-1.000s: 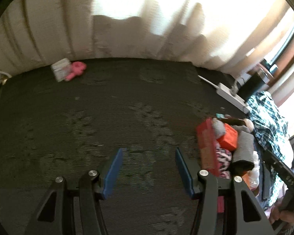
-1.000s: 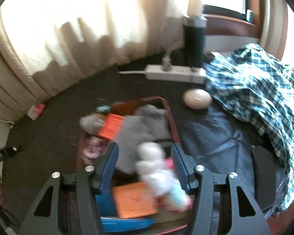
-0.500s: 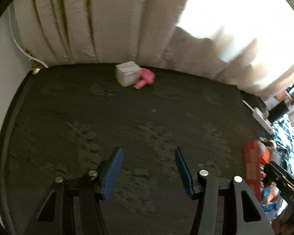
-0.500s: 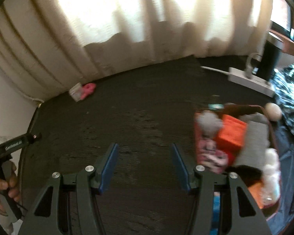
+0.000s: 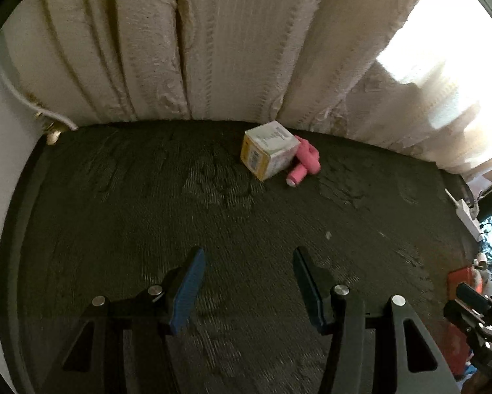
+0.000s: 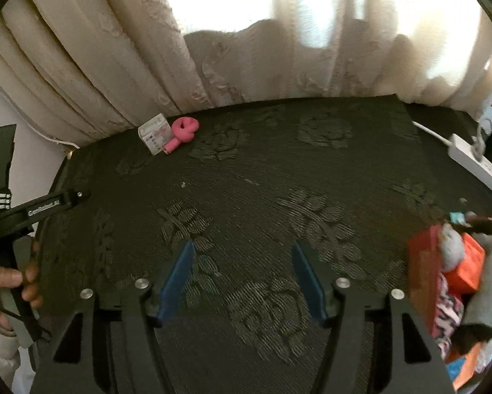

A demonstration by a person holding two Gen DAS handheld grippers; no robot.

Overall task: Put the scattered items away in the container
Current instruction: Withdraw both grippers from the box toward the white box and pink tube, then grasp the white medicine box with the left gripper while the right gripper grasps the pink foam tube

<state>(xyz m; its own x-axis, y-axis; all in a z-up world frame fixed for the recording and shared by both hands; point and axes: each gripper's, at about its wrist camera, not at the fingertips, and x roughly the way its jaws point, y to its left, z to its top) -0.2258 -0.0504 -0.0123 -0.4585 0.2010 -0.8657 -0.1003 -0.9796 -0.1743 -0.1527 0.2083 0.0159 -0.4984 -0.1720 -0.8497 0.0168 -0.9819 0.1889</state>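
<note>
A small white and yellow box (image 5: 269, 154) lies on the dark patterned cloth by the curtain, with a pink curled toy (image 5: 303, 161) touching its right side. Both also show far off in the right wrist view, the box (image 6: 156, 134) and the pink toy (image 6: 184, 131). My left gripper (image 5: 248, 257) is open and empty, some way short of the box. My right gripper (image 6: 242, 252) is open and empty over the cloth. The red container (image 6: 424, 272), full of several soft items, sits at the right edge; its corner shows in the left wrist view (image 5: 460, 279).
Cream curtains (image 5: 213, 49) hang along the far edge. A white power strip (image 6: 472, 161) with a cable lies at the far right. A white cable (image 5: 32, 105) runs along the left wall. The left gripper's body and the hand holding it (image 6: 9, 275) show at the left.
Both grippers swung left, away from the container. The box and pink toy have come closer and more central in the left wrist view. Both stayed open and empty.
</note>
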